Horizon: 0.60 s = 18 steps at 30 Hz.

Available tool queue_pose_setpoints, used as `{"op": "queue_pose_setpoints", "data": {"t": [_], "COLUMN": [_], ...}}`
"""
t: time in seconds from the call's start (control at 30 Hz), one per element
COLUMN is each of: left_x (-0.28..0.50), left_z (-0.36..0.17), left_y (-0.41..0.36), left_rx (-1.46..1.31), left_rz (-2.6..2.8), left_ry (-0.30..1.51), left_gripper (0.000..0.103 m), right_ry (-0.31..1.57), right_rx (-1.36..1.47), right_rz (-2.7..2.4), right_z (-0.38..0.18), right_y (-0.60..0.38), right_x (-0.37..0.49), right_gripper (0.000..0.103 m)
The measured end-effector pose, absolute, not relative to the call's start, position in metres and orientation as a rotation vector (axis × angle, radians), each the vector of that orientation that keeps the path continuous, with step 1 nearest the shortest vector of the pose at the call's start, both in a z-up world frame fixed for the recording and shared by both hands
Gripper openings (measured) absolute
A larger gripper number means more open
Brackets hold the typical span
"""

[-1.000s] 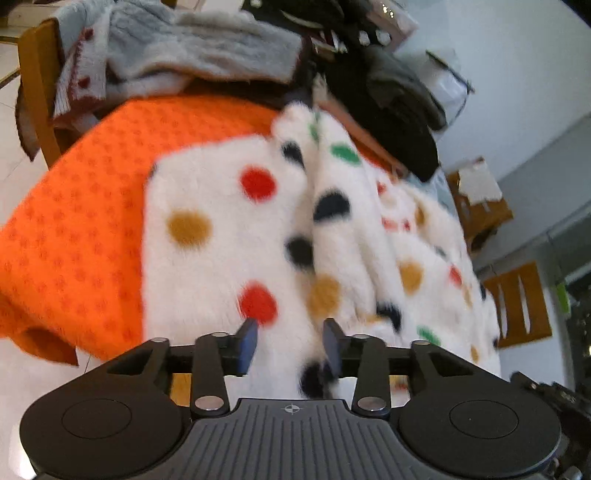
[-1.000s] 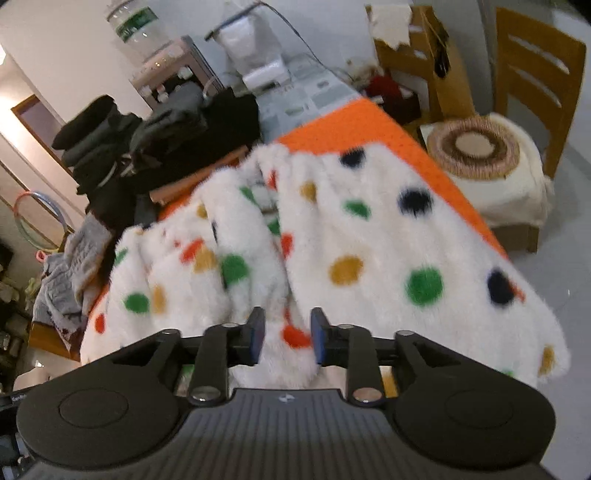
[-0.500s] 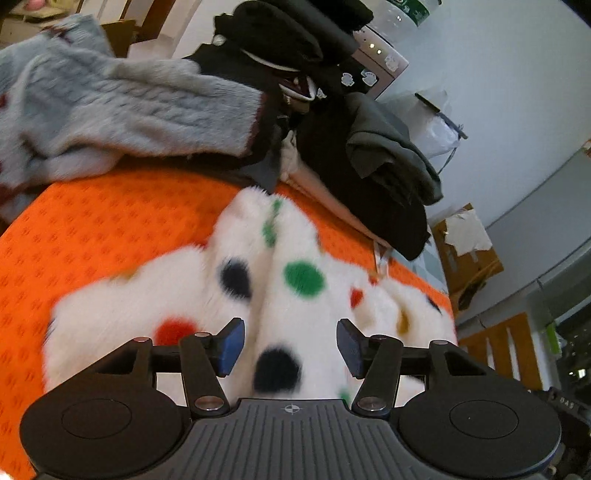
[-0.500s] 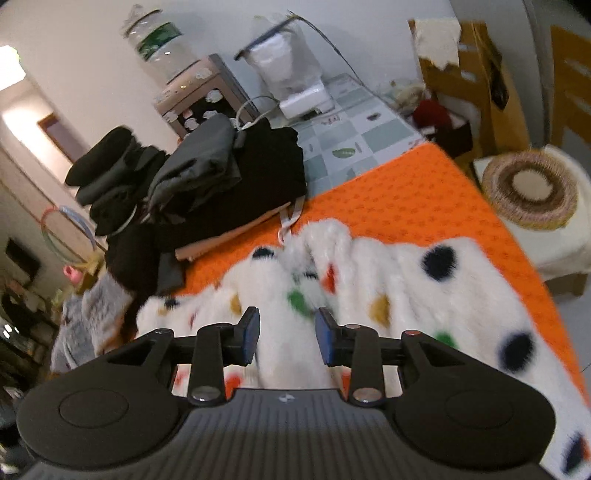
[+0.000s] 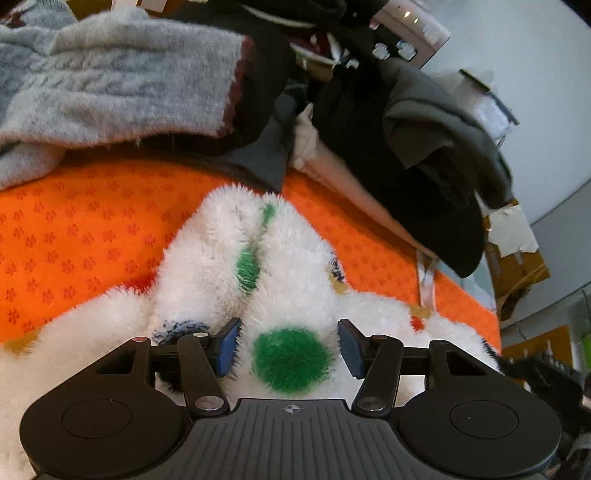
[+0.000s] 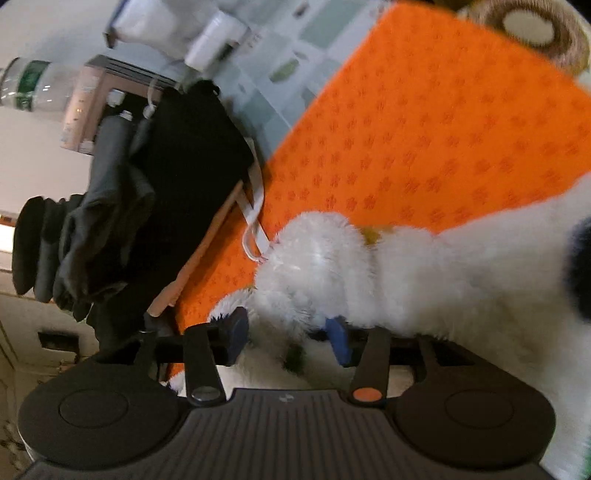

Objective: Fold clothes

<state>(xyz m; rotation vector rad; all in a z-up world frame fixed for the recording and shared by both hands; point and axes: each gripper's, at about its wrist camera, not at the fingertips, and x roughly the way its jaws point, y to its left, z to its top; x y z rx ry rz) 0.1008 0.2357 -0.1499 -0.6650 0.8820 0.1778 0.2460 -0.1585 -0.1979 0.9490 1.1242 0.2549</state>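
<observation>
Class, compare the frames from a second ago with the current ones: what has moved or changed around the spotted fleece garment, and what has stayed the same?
Both grippers advanced to the far end of the spotted fleece garment. The left gripper opened wider and now straddles a fold with a green spot. The right gripper also widened and tilted, with fleece between its jaws. The garment remains on the orange cloth; the dark clothes pile is unmoved.

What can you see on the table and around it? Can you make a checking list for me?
Surface: orange cloth with a small flower print covers the table.
Job's things: fluffy white spotted garment, bunched up near both grippers.
Clutter: grey knit sweater and a pile of dark clothes at the far side.
Grippers: left gripper open over a green spot; right gripper open, fluff between its fingers.
Cables: nothing seen; only a white strap.
Surroundings: water bottle, round woven cushion.
</observation>
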Motion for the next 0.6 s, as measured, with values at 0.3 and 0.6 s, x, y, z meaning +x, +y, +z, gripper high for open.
{"op": "queue_pose_setpoints", "data": {"t": [0.3, 0.6], "left_x": [0.096, 0.125], "left_z": [-0.132, -0.155], "left_y": [0.261, 0.265], "left_rx": [-0.751, -0.779], "left_rz": [0.182, 0.135], "left_ry": [0.779, 0.823], "left_gripper": [0.01, 0.022], "right_ry": [1.025, 1.057], "right_rx": [0.89, 0.759], "right_rz": [0.341, 0.363], "right_z": [-0.168, -0.181], "right_y": [-0.164, -0.169], "right_x": [0.282, 0.322], "right_gripper": [0.009, 0.016]}}
